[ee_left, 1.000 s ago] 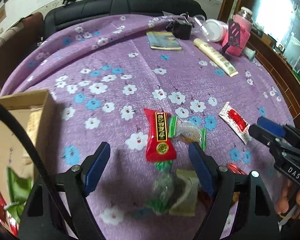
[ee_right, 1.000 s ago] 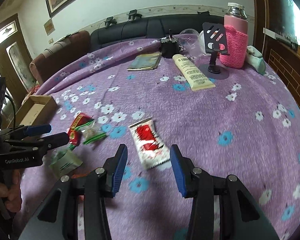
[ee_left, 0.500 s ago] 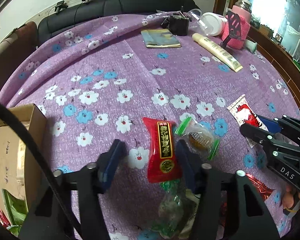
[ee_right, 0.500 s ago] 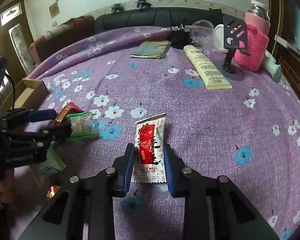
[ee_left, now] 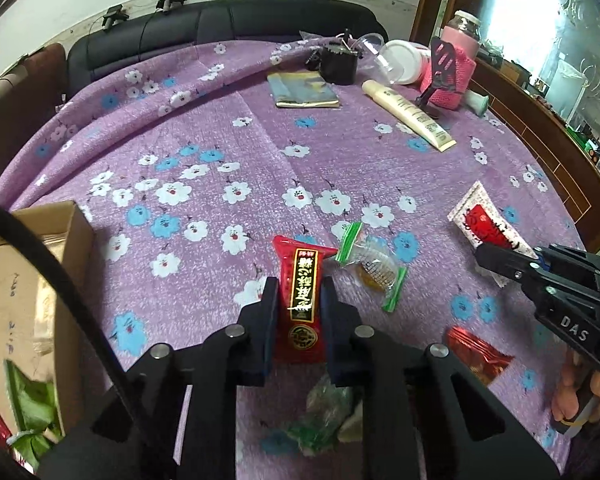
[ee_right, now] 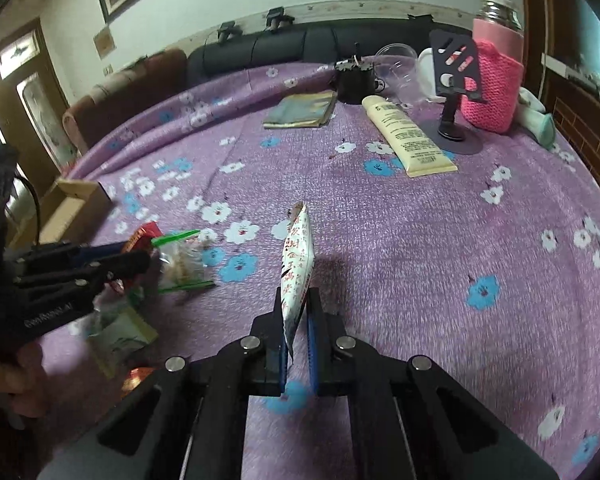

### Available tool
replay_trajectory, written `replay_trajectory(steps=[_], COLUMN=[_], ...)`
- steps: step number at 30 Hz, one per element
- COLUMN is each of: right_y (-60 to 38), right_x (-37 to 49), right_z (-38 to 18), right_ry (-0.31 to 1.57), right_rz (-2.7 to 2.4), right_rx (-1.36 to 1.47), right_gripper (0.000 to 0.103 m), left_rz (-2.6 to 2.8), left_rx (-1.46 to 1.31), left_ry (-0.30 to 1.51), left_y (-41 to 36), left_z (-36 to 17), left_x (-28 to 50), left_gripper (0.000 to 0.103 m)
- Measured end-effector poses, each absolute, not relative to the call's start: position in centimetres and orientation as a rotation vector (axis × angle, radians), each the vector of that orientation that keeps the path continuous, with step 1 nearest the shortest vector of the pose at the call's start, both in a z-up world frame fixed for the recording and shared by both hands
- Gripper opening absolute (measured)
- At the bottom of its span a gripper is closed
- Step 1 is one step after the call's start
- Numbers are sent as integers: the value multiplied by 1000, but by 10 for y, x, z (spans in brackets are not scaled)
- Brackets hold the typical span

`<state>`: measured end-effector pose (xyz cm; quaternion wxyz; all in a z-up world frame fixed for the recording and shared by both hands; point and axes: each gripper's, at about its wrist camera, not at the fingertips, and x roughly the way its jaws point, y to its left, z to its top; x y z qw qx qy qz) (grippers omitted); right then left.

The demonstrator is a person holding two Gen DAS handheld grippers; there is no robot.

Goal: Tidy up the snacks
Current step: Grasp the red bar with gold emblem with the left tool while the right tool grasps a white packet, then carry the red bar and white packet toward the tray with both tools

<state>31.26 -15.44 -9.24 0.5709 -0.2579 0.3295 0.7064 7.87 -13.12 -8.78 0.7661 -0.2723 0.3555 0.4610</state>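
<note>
Left gripper (ee_left: 299, 300) pinching the red packet (ee_left: 302, 300), jaws just closed in from a wide spread, pads pressed on both long edges; packet flat on the purple cloth (ee_left: 220, 152), far end toward 12 o'clock. Clear candy (ee_left: 374, 266) with green ends just beside the packet at 2 o'clock, apart from the pads. Open box (ee_left: 74, 248) at 9 o'clock in the left view, green and red wrappers inside. Crumpled green wrapper (ee_left: 324, 404) at 6 o'clock under the gripper; shiny red wrapper (ee_left: 478, 354) at 4 o'clock. Right gripper (ee_right: 298, 326) clamped on the white sachet (ee_right: 298, 256), jaws just drawn together on it; sachet turned on edge between the pads, pointing to 12 o'clock, far tip over the cloth. In the left view, same sachet (ee_left: 482, 224) at 3 o'clock with the right gripper (ee_left: 496, 258) on its near end. In the right view, left gripper (ee_right: 140, 256) at 9 o'clock beside the candy (ee_right: 182, 262). Far across the cloth near 12 to 1 o'clock: booklet (ee_right: 302, 110), cream tube (ee_right: 410, 136), black stand (ee_right: 454, 80), pink-sleeved jar (ee_right: 494, 76).
</note>
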Motion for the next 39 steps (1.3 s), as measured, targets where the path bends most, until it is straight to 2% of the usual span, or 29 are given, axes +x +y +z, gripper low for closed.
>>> replay_trajectory(steps=[17, 39], right_y=[-221, -254], right_x=[261, 166], right_z=[-43, -39], right_ry=[782, 765], right_rz=[1797, 1923], right_rx=[-459, -516], right_gripper=[5, 5], left_rz=[1115, 1337], left_rx=[-575, -492], left_ry=[655, 600], left_y=[-193, -252], left_z=[-39, -15], left_x=[20, -55], left_gripper=[21, 21])
